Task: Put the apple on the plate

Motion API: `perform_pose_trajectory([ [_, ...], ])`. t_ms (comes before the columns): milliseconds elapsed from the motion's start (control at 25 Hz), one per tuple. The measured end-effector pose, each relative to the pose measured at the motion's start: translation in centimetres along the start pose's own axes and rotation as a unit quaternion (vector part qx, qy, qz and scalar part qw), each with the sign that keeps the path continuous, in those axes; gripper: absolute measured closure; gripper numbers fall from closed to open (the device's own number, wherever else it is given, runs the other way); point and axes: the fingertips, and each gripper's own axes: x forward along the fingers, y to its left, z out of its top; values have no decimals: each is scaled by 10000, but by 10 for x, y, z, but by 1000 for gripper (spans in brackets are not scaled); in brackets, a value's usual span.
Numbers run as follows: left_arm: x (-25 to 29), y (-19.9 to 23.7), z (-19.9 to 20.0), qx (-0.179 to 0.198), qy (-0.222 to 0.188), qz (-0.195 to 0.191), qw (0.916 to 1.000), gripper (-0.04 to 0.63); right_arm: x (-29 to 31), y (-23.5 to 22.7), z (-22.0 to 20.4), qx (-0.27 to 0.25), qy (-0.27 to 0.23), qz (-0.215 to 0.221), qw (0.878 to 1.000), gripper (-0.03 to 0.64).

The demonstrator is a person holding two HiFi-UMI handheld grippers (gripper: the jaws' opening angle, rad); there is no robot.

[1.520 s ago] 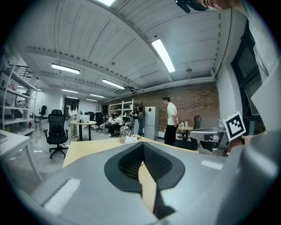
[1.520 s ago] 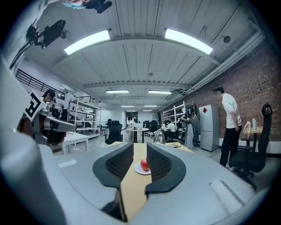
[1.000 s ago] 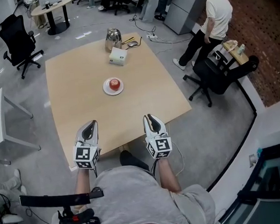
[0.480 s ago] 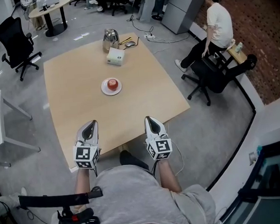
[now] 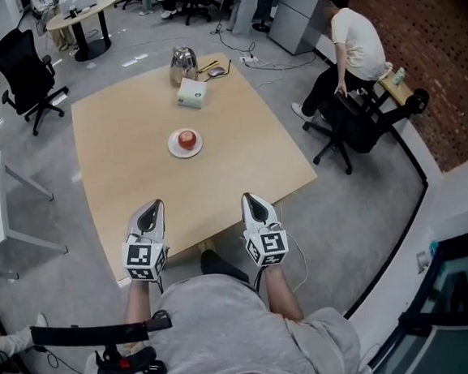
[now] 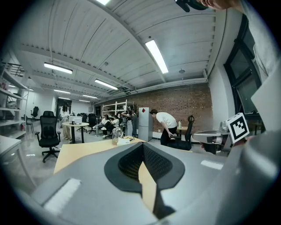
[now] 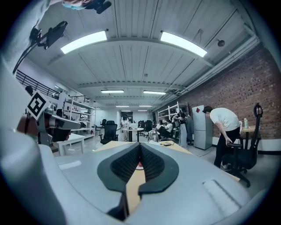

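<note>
Here, in the head view, the apple point(image 5: 186, 138) sits on the plate point(image 5: 174, 150) near the middle of the counter point(image 5: 124, 143), well apart from both tools. The left hand-held gripper point(image 5: 153, 207) and the right hand-held gripper point(image 5: 249, 197) lie side by side over the counter's near edge, pointing toward the plate, with bare counter between. A kettle point(image 5: 183, 63) and a white box point(image 5: 192, 94) stand near the far edge. Open floor surrounds the counter. A black office chair point(image 5: 25, 72) stands off the far left corner, and a person point(image 5: 355, 43) leans over another chair beyond the right corner.

Left gripper view: the jaws meet tip to tip and hold nothing. The kettle point(image 6: 116, 133) stands beyond them at the counter's far end, and the bending person point(image 6: 166, 125) is to its right.

Right gripper view: the jaws are likewise closed and empty. Of the two gripper views, only this one catches the apple point(image 7: 139, 165), as a red sliver seen through the slit below the tips, far off on the counter. The counter's left edge and an open aisle run past it.
</note>
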Motion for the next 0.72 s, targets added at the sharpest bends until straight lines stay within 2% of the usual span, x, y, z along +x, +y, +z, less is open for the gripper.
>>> perform_pose_trajectory([
  [720, 0, 0, 1, -3, 50, 22, 10000, 575, 0, -1, 2, 138, 10, 45, 9999, 611],
])
